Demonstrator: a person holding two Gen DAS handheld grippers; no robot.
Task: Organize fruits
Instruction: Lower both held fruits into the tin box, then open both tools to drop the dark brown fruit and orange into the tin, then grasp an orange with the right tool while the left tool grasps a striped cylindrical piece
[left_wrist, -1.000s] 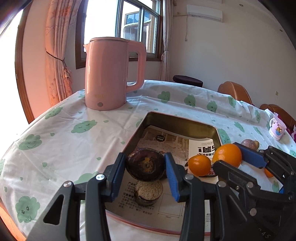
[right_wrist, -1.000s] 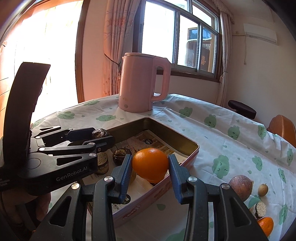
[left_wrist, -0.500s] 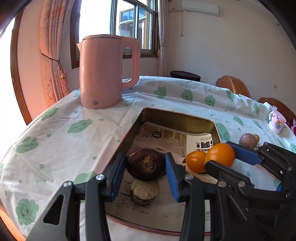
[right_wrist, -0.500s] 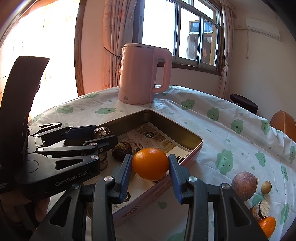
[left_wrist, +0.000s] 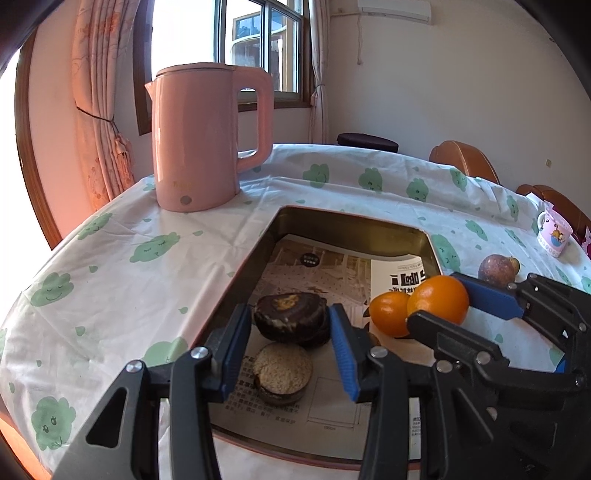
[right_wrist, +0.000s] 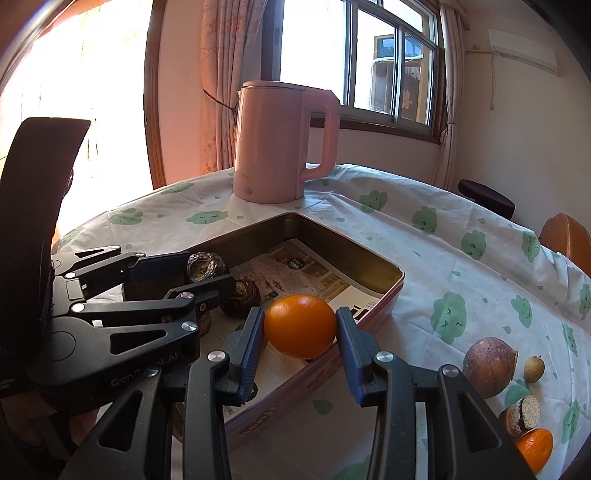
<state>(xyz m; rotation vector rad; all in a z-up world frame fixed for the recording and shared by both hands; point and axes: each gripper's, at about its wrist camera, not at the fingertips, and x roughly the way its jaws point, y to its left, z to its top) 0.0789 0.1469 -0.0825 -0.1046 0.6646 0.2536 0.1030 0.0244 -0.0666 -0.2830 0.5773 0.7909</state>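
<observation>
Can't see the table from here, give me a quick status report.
Left gripper shut on dark fruit half. Right gripper shut on orange, over tin. Nothing blocking.

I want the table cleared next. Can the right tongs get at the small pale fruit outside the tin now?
Probably not yet: the right tongs are shut on an orange, though the small pale fruit lies unblocked.

I can read "GenRobot.AI" on the side of the left tool (right_wrist: 207, 280); the print on the paper (left_wrist: 400, 275) lining the tin stays illegible to me.
</observation>
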